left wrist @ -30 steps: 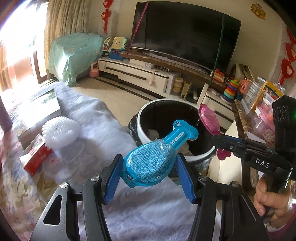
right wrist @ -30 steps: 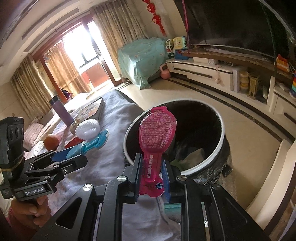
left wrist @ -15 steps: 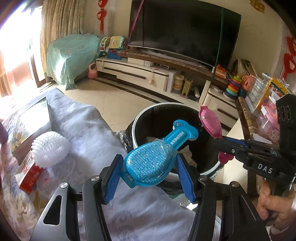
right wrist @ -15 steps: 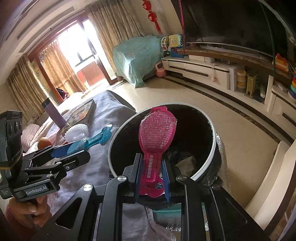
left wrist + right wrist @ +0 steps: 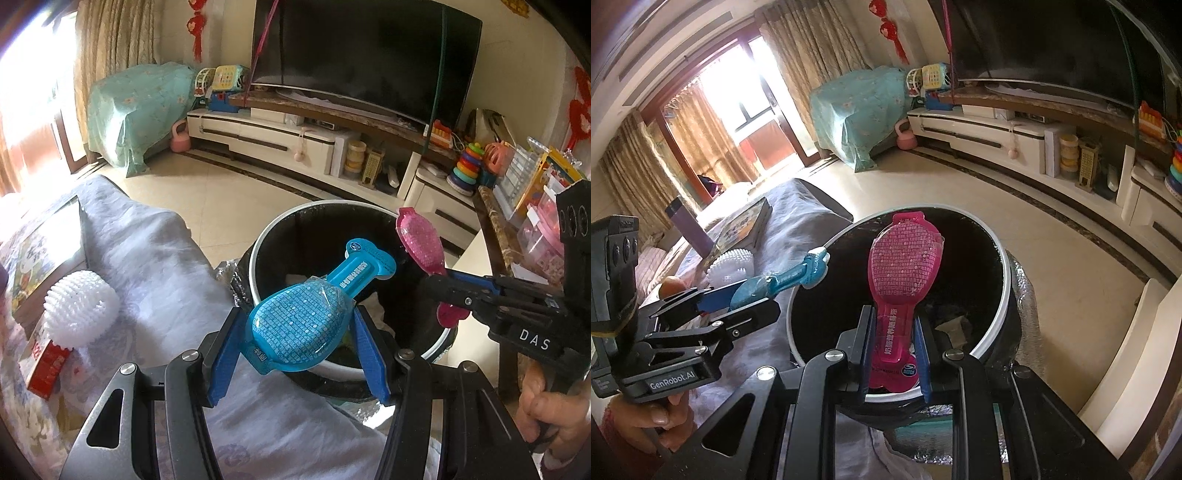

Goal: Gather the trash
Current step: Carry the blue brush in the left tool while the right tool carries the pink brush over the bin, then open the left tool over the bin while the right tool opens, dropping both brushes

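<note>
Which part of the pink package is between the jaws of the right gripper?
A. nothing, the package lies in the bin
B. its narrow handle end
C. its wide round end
B: the right gripper clamps the pink package by its narrow printed end, and the round end points over the trash bin.

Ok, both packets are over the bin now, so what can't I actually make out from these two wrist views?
- Bottom of the trash bin: right wrist view, hidden by the pink packet and dark shadow; only pale scraps show.
- Bin's near rim: left wrist view, hidden by the blue packet and the left gripper.
- Small print on both packets: too small.
- Red box: left wrist view, partly hidden by the white bristly ball.
</note>
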A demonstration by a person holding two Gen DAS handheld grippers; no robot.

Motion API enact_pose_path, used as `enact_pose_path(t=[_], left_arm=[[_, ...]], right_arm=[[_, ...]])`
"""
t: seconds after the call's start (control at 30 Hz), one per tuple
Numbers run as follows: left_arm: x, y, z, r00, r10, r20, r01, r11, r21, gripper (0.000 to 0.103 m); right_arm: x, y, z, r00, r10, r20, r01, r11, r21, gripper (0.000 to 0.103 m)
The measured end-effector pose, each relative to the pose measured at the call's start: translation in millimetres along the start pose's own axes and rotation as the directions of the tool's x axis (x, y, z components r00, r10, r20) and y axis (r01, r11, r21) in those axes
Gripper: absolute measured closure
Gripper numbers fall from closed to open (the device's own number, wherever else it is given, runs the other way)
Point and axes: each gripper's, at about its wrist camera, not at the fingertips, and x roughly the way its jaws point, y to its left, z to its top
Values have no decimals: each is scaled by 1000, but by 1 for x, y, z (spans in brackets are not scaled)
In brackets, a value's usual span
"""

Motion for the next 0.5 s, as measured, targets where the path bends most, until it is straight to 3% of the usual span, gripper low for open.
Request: enact_pose_path(t=[0.5], left_arm=[[14,-6,8,1000,-6,-14,6,1000,4,46]], right_arm=[[6,-12,4,1000,-7,-19,7,1000,14,83]])
